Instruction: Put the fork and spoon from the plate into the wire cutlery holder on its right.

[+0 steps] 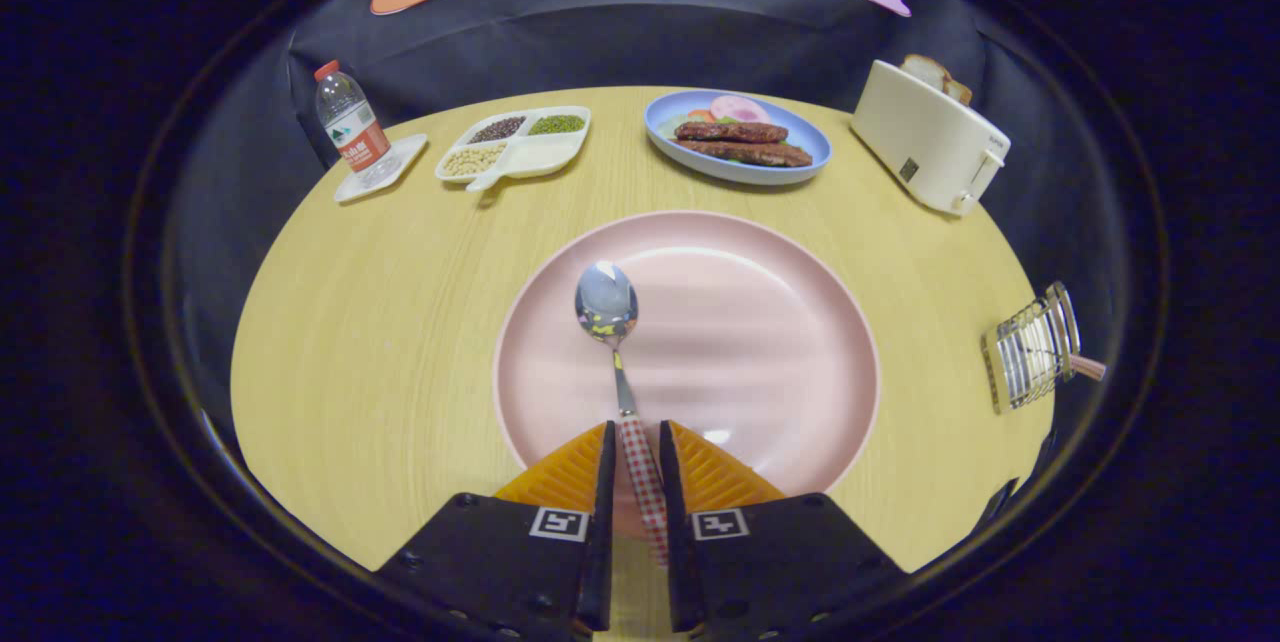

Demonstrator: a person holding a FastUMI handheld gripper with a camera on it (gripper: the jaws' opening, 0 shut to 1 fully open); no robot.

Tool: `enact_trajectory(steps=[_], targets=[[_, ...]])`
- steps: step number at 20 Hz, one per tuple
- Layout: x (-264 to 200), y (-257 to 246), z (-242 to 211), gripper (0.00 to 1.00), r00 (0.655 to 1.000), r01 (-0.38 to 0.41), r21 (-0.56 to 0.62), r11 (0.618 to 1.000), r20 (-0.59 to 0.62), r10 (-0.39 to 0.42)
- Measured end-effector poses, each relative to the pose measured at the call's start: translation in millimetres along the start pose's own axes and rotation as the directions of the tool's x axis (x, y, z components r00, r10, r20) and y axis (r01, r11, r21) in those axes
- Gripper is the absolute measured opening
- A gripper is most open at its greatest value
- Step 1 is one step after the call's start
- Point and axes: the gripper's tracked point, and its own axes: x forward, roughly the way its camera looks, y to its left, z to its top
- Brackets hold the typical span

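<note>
Spoon (618,362) being clamped by its checked handle between the jaws of the gripper (636,452), bowl lying on the pink plate (760,342).

A slip or swing is being risked by the long overhang; open table (380,342) is lying toward the wire holder (1030,347), which is sitting near the table's right edge.

1. Your spoon (611,337): shiny bowl up, checked handle, lying on pink plate (760,342).
2. Your wire cutlery holder (1032,350): right of plate, near table edge, a handle poking out.
</note>
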Motion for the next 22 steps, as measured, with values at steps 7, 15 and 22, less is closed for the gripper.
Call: enact_trajectory(steps=[7, 15, 22], targets=[[-10.6, 10.8, -0.6, 0.07, 0.999, -0.033, -0.005, 0.999, -0.001, 0.033], [-68.6, -14.6, 5.2, 0.07, 0.999, -0.051, -0.003, 0.999, -0.006, 0.051], [-116.9, -85.2, 27.2, 0.07, 0.999, -0.025, -0.02, 0.999, 0.033, 0.026]])
